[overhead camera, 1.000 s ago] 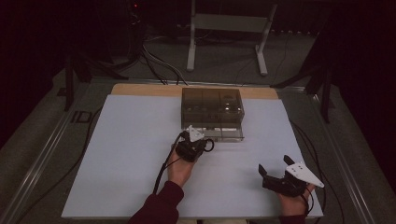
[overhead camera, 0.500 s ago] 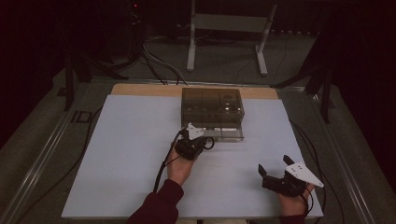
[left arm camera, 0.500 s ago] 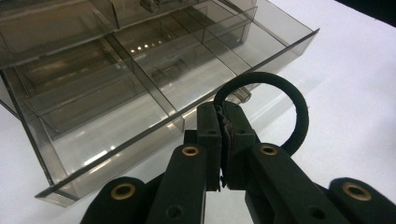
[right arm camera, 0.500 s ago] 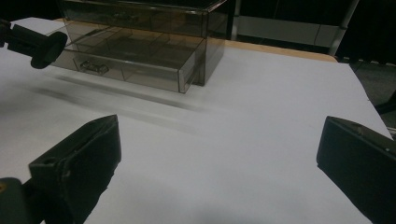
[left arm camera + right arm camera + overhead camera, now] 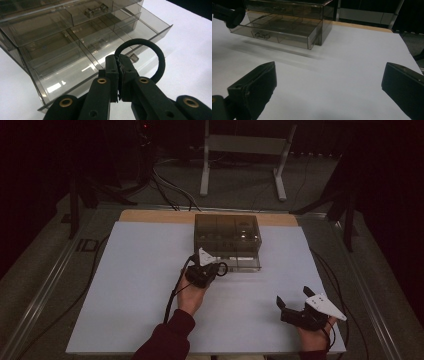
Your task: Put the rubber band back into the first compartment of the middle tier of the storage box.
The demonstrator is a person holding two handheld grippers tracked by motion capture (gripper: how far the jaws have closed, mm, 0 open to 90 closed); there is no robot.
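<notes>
A smoky clear drawer box (image 5: 227, 232) stands at the middle back of the white table (image 5: 125, 285), its bottom drawer (image 5: 241, 263) pulled out. My left gripper (image 5: 216, 269) is shut on a black elastic ring (image 5: 221, 268) and holds it just at the drawer's front left corner. In the left gripper view the jaws (image 5: 119, 61) pinch the ring (image 5: 160, 57) at its lower left, above the drawer's divided compartments (image 5: 62, 80). My right gripper (image 5: 294, 296) rests open near the front right; its jaws (image 5: 329, 72) stand wide apart with nothing between them.
A small clip-like piece (image 5: 95, 11) lies in an upper drawer of the box. A wooden strip (image 5: 150, 216) runs along the table's back edge. Cables and a stand's legs (image 5: 240, 165) sit on the floor behind. Bare white surface spreads left and right of the box (image 5: 287, 10).
My left gripper has edged slightly toward the open drawer with the ring still in it. The right gripper has stayed where it was.
</notes>
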